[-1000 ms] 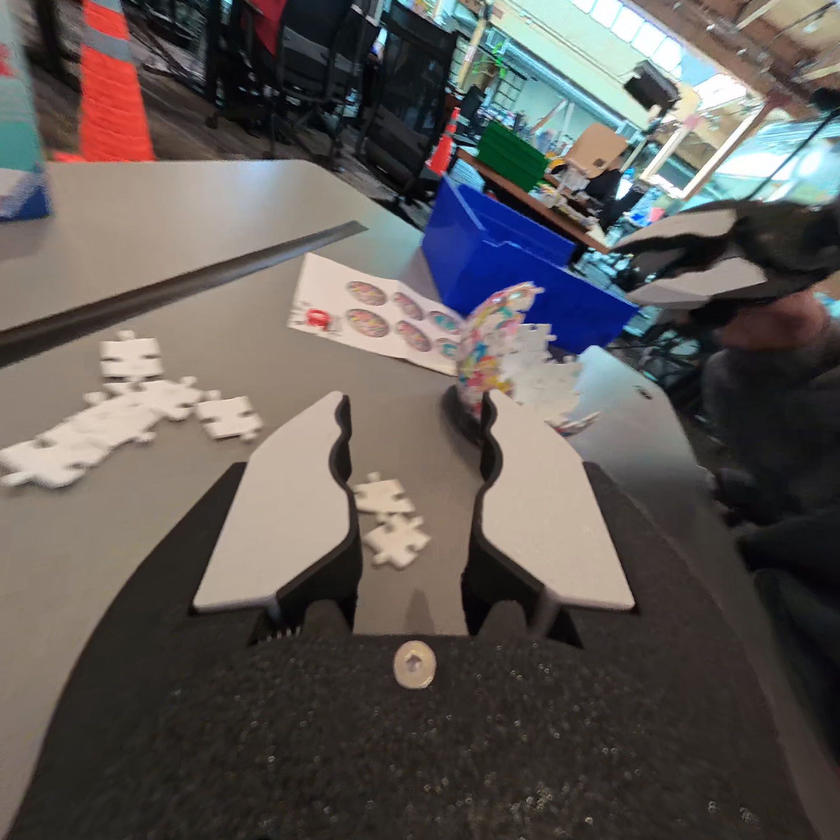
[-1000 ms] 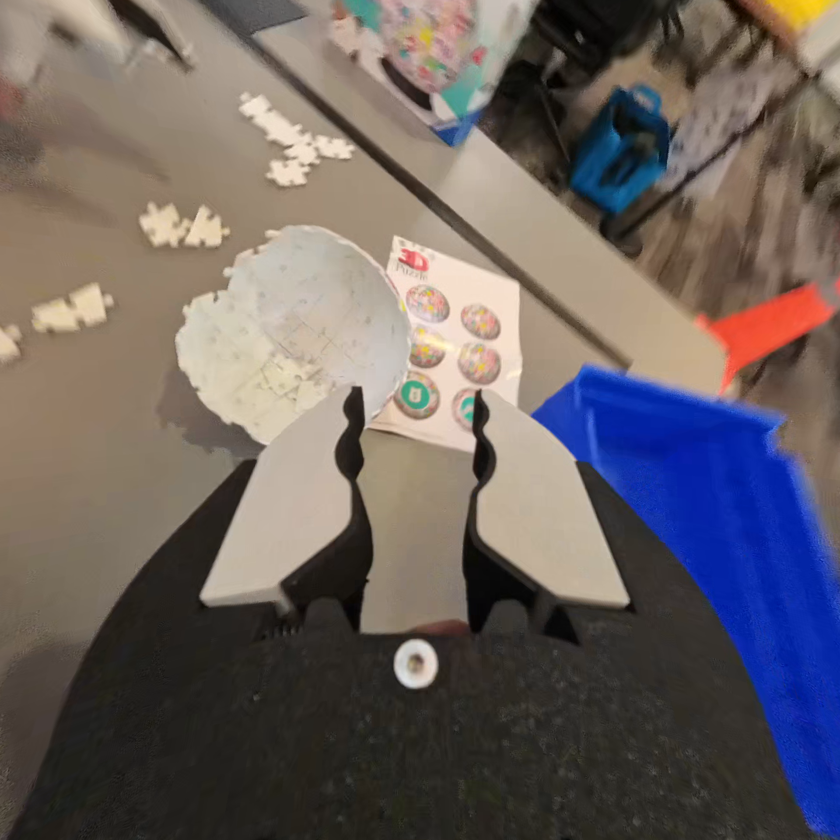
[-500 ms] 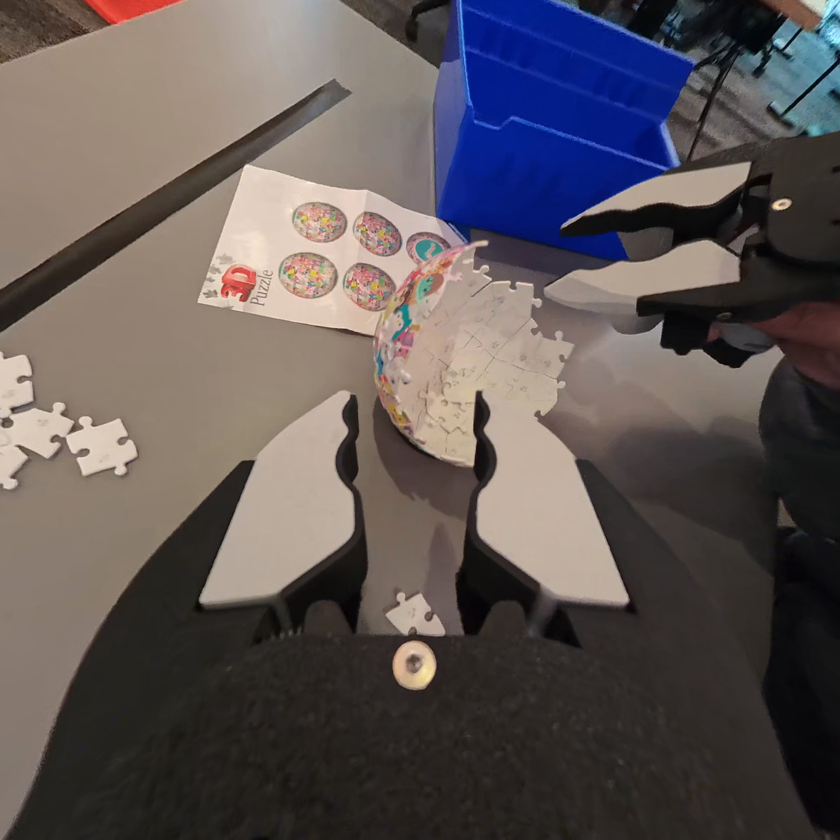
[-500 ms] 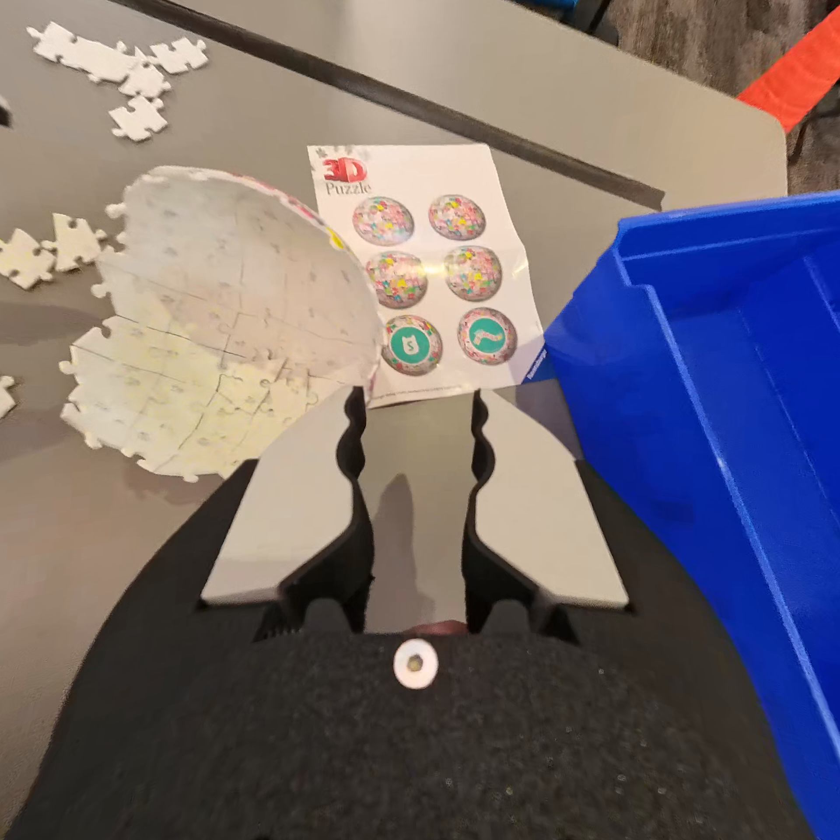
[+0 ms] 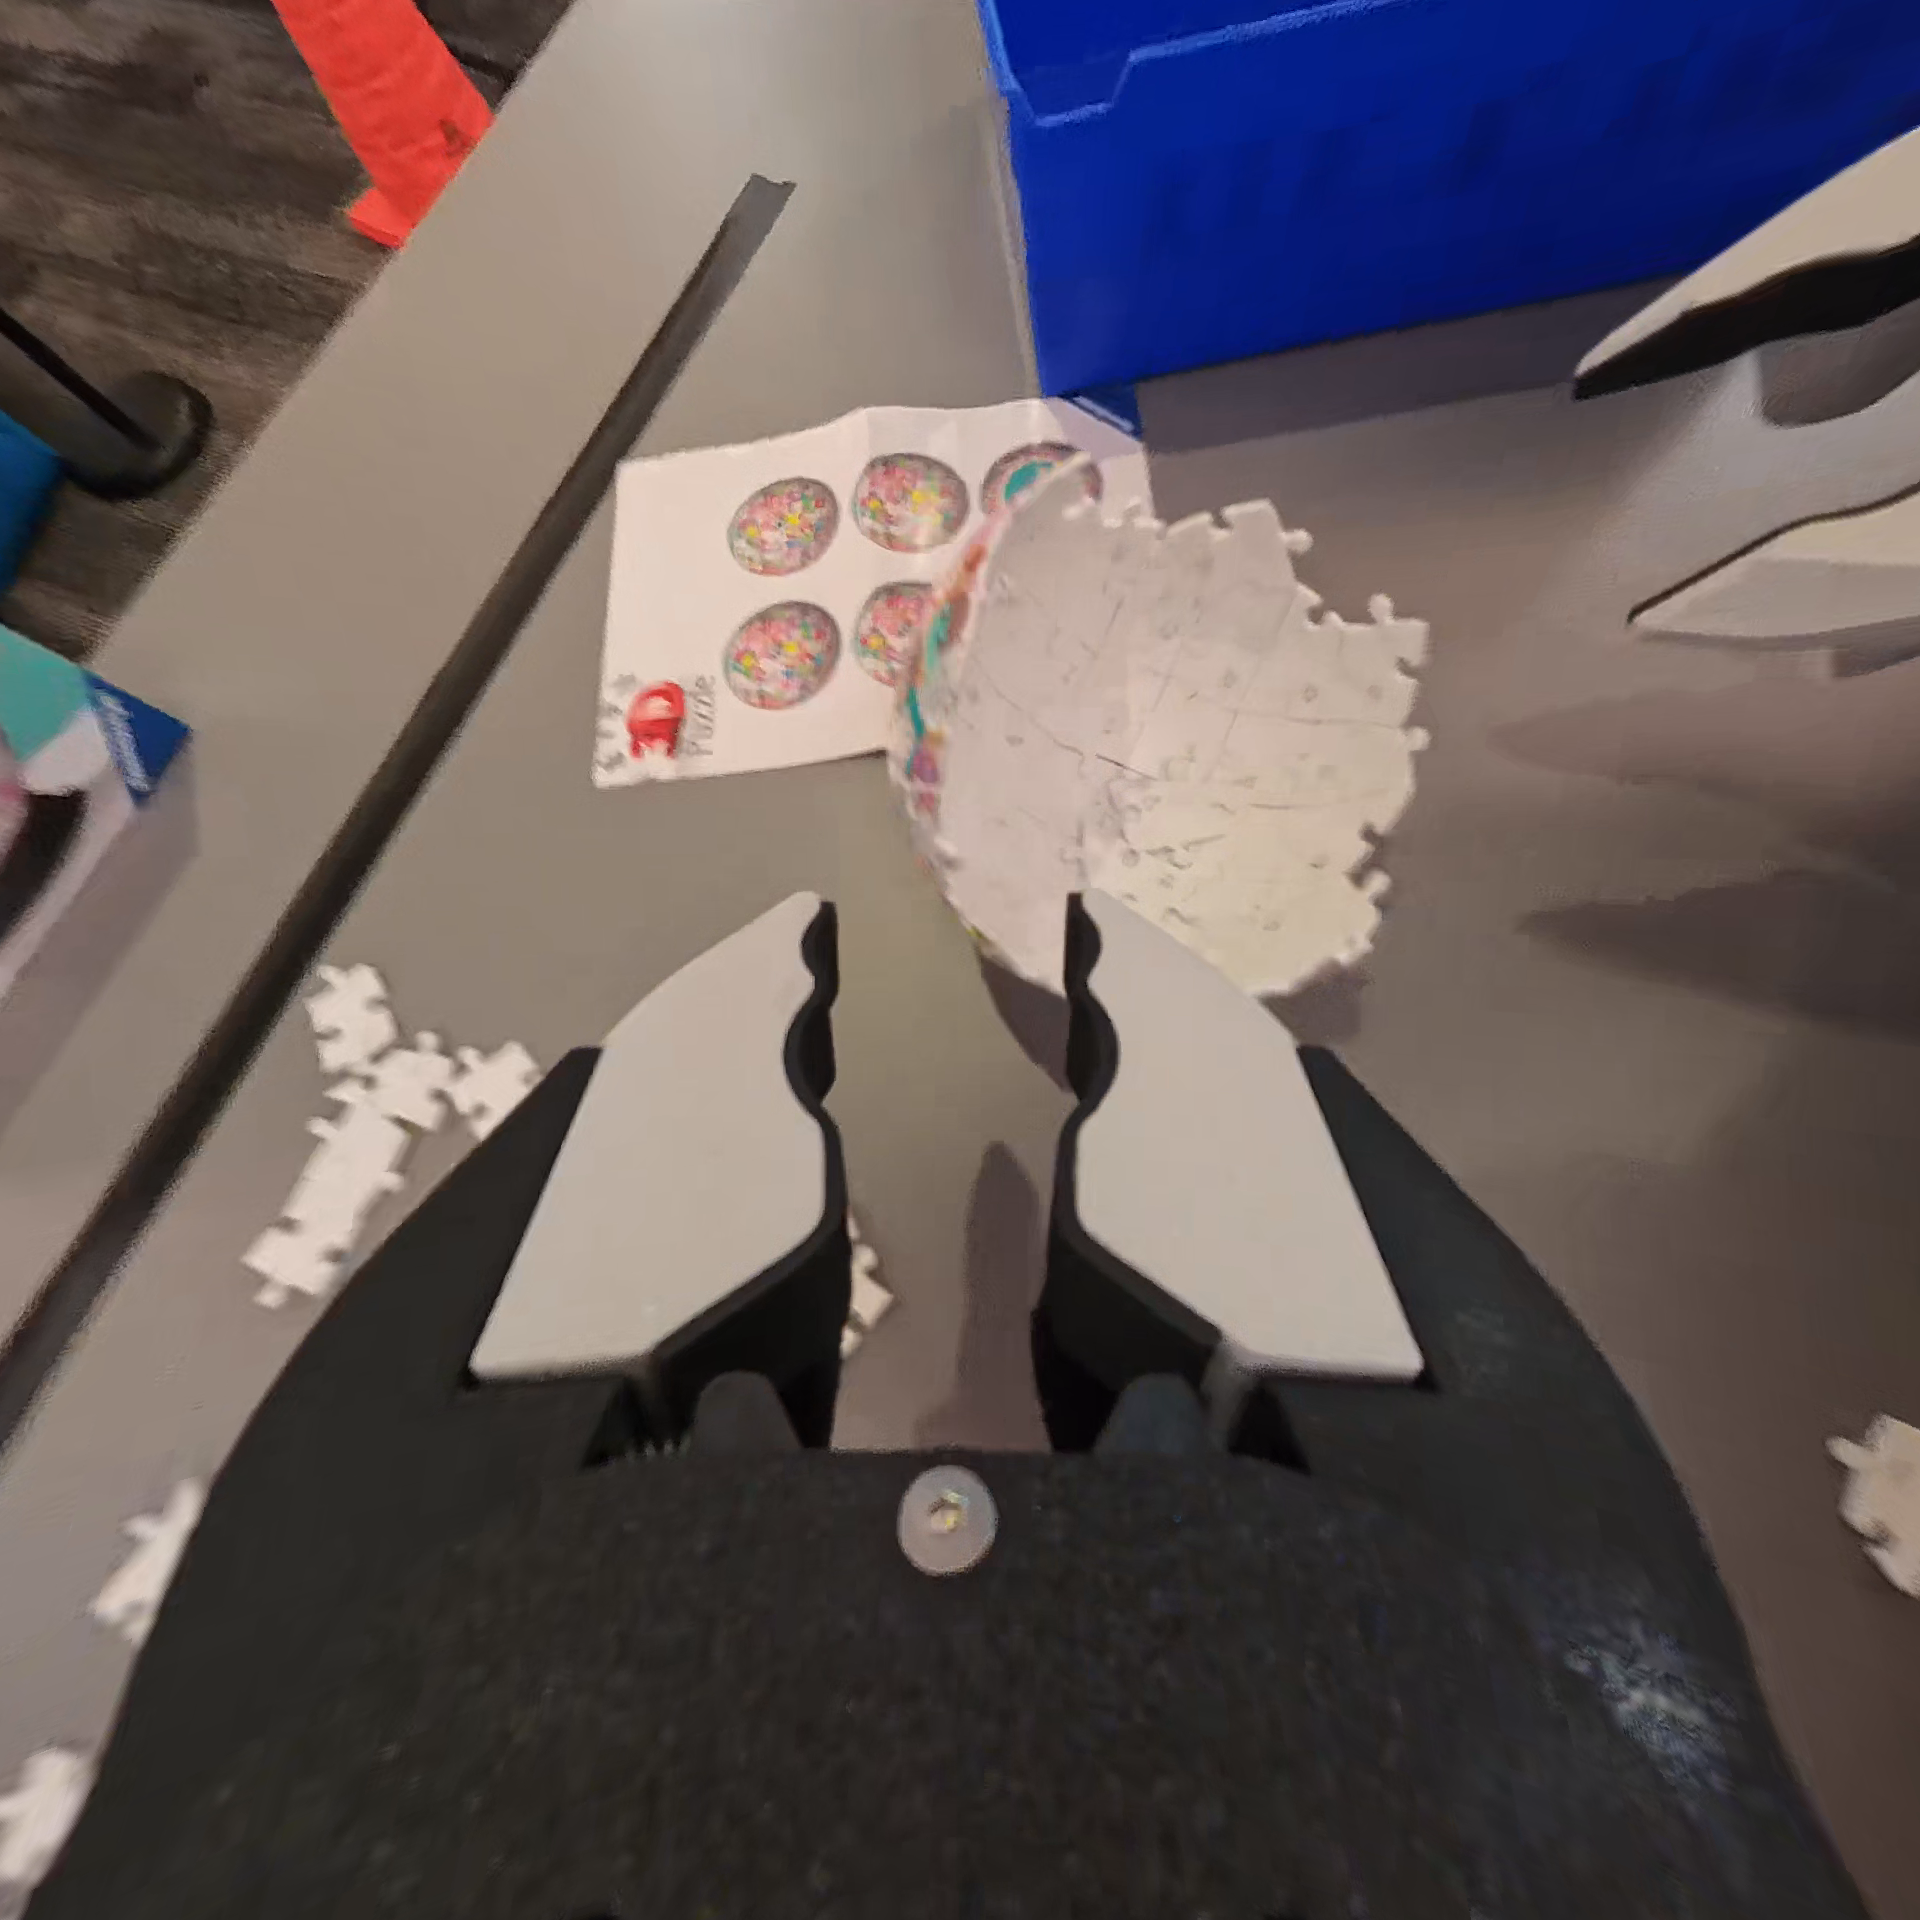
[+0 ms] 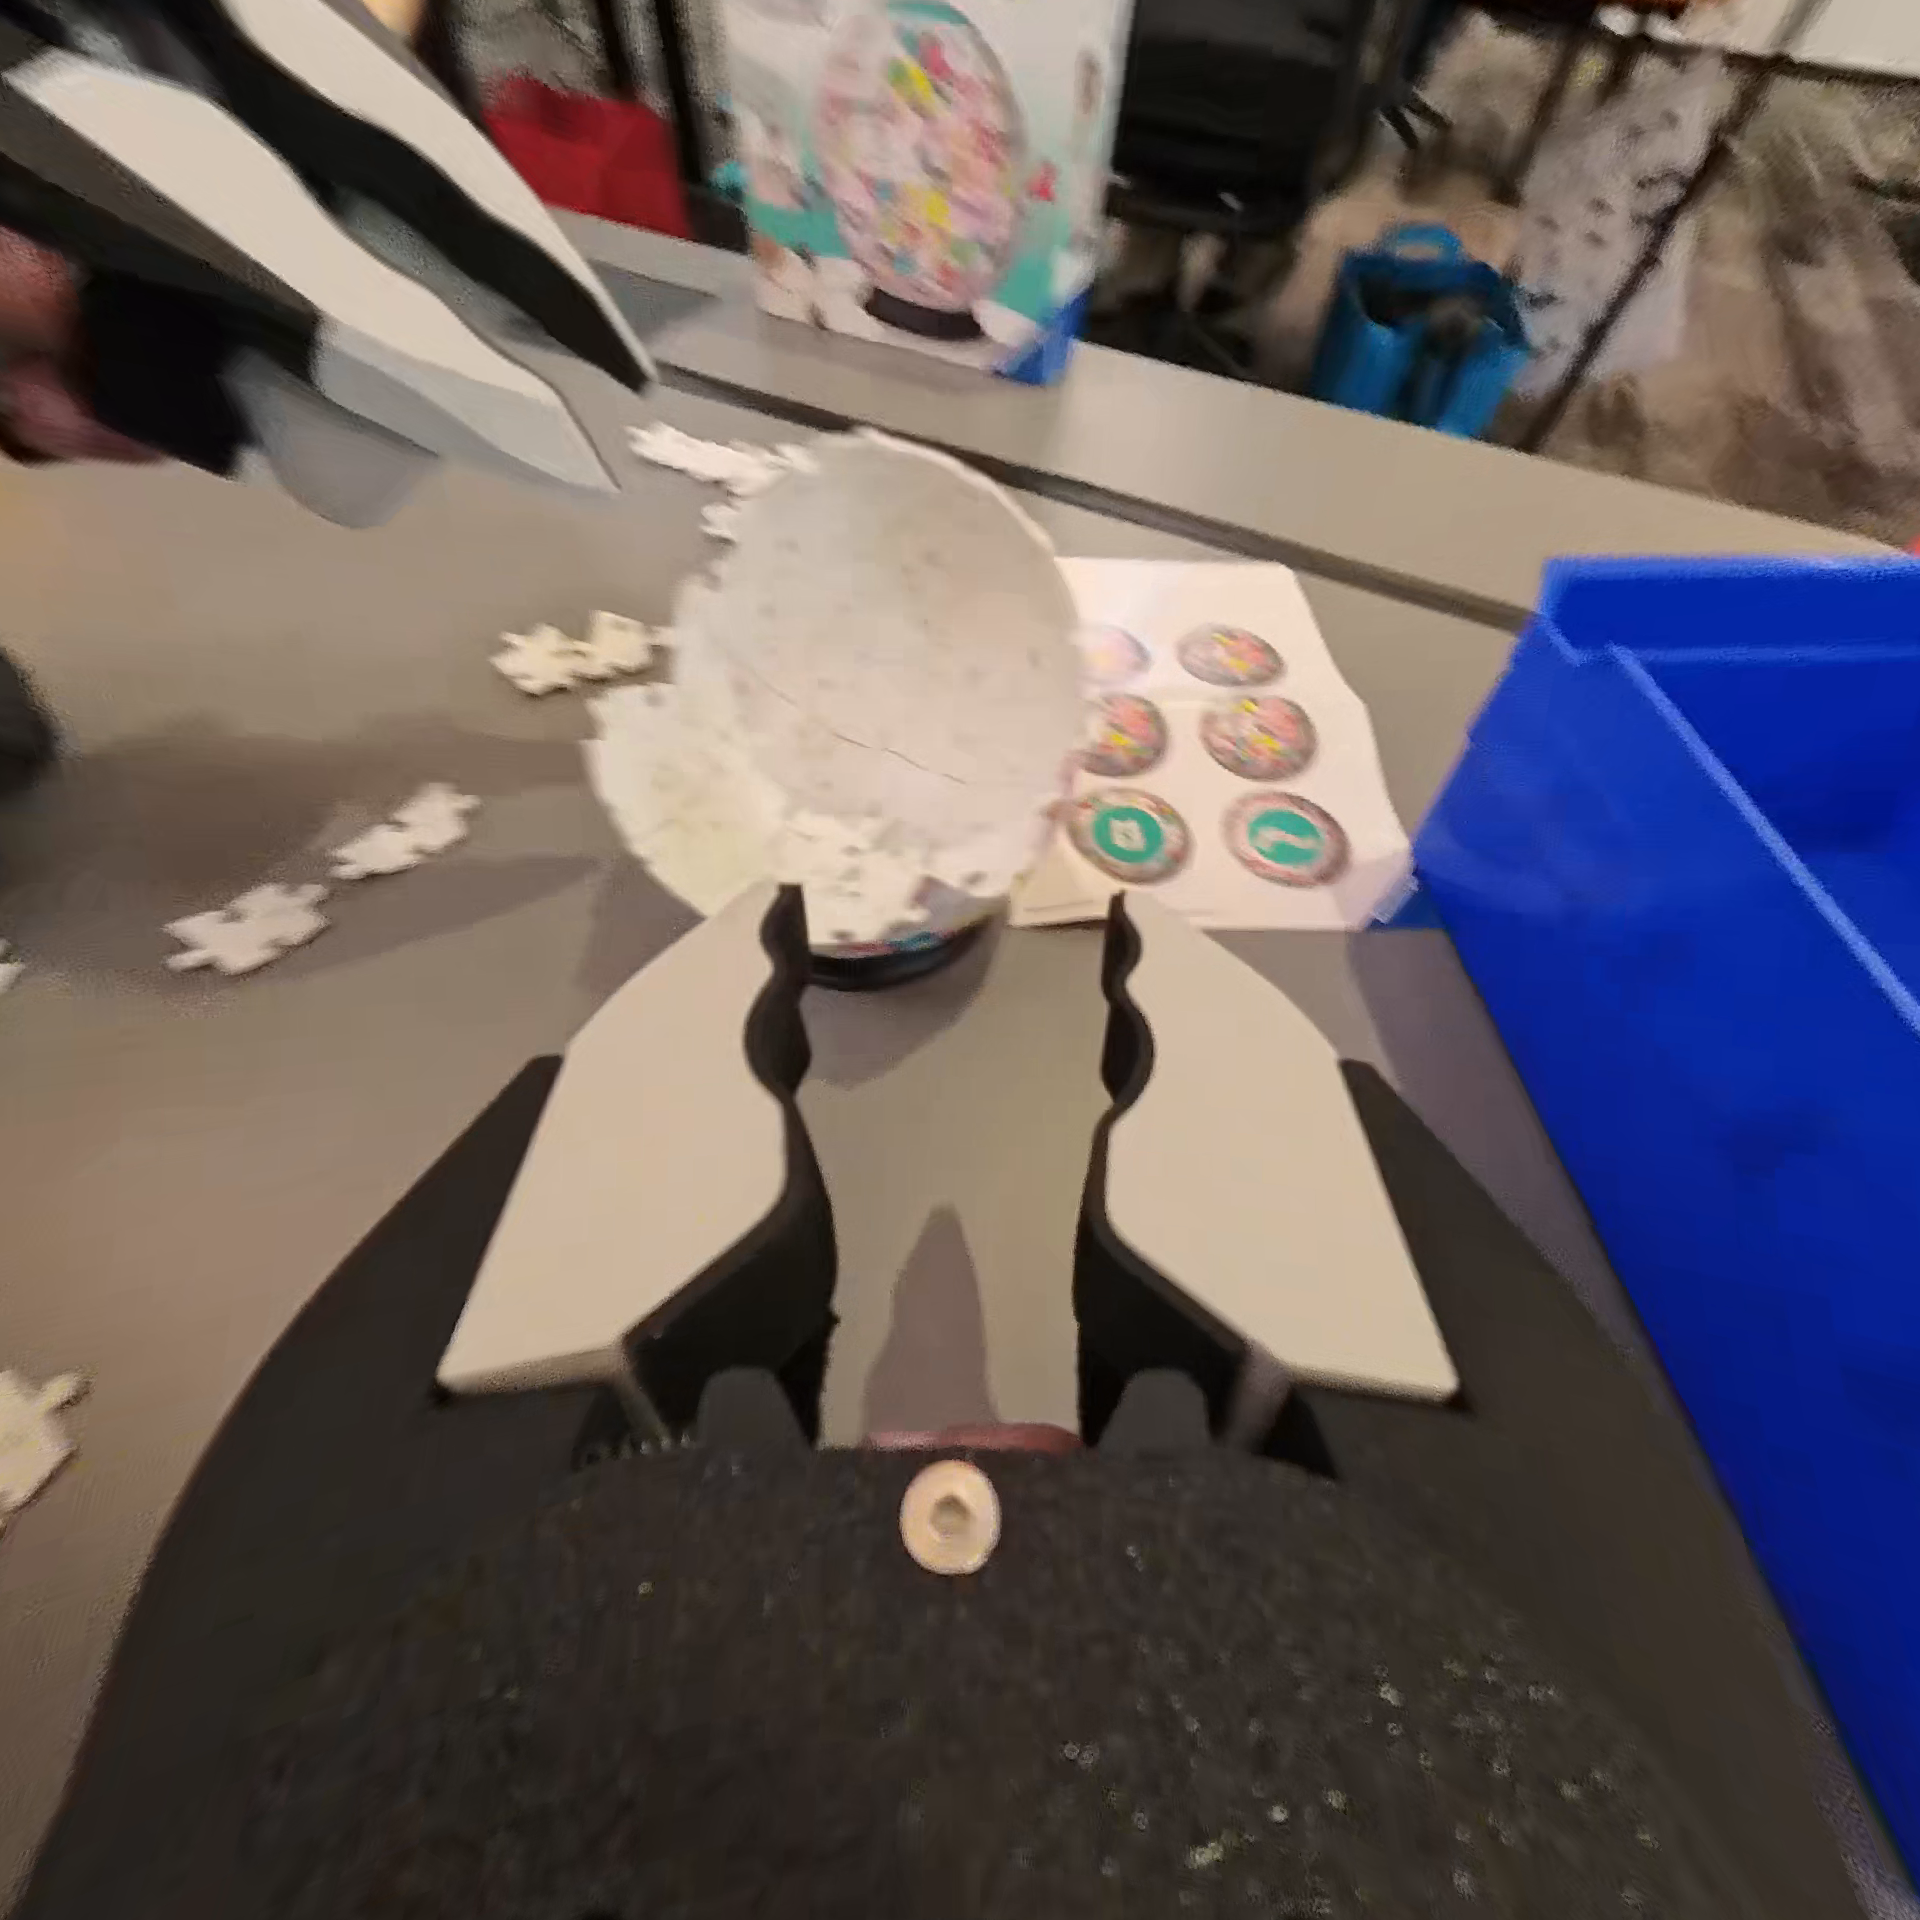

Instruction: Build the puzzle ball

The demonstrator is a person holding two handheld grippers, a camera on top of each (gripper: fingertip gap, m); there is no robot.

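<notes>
The half-built puzzle ball (image 5: 1164,748) is an open shell, white inside with a colourful outer face, standing on a dark round stand (image 6: 894,961) on the grey table. It also shows in the right wrist view (image 6: 862,707). My left gripper (image 5: 948,914) is open and empty, just short of the shell's near edge. My right gripper (image 6: 948,914) is open and empty, close to the stand on the other side. Each gripper shows in the other's view: the right one (image 5: 1766,468), the left one (image 6: 364,281). Loose white pieces (image 5: 384,1101) lie on the table.
A printed leaflet (image 5: 790,603) lies flat behind the ball. A blue bin (image 6: 1714,883) stands close on the right. The puzzle box (image 6: 925,177) stands across a dark seam in the table. More loose pieces (image 6: 249,925) lie scattered at the left. An orange cone (image 5: 384,104) is on the floor.
Both grippers have moved in around the ball, still open. The left one now looks down from higher up; the right one has dropped low, level with the stand. The ball has stayed put.
</notes>
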